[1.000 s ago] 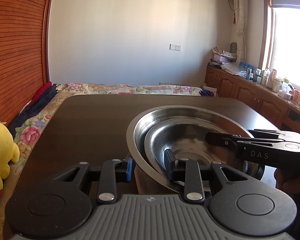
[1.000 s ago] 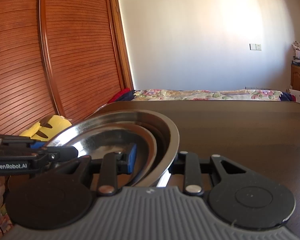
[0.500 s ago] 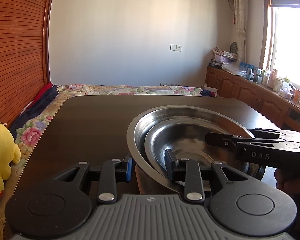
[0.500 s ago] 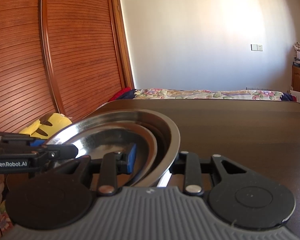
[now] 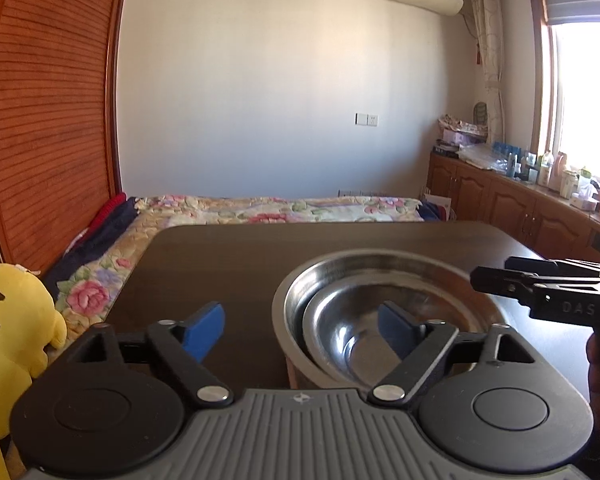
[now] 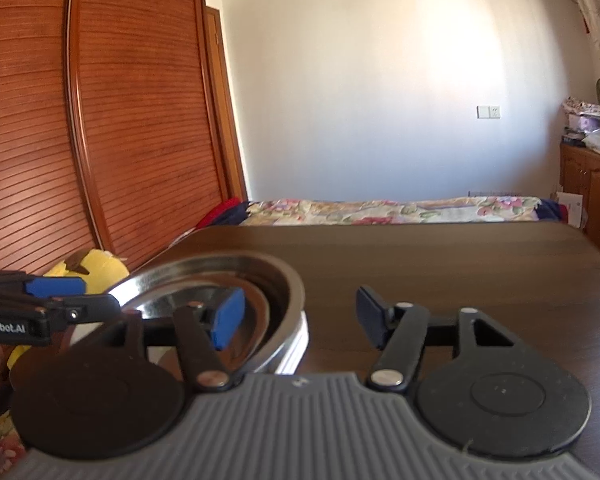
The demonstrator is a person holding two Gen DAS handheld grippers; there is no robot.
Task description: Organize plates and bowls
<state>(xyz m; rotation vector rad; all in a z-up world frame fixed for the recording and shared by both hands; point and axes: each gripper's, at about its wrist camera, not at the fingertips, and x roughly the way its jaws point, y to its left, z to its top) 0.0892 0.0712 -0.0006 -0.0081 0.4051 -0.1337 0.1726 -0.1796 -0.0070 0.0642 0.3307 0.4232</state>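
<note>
Two steel bowls, counted: smaller bowl [image 5: 364, 332] nested inside larger bowl [image 5: 380, 276], resting on the dark surface [image 5: 240, 264] toward its near right part; something pale under the stack, possibly plates, too hidden to count; nesting apparently done, little visibly left; left gripper [image 5: 300, 330] fingers spread wide, just opened, straddling the near-left rim without pressing; right gripper [image 6: 300, 316] fingers just opened too, apart on either side of the rim, holding nothing; yellow plush toy [image 5: 12, 320] off the left edge
</note>
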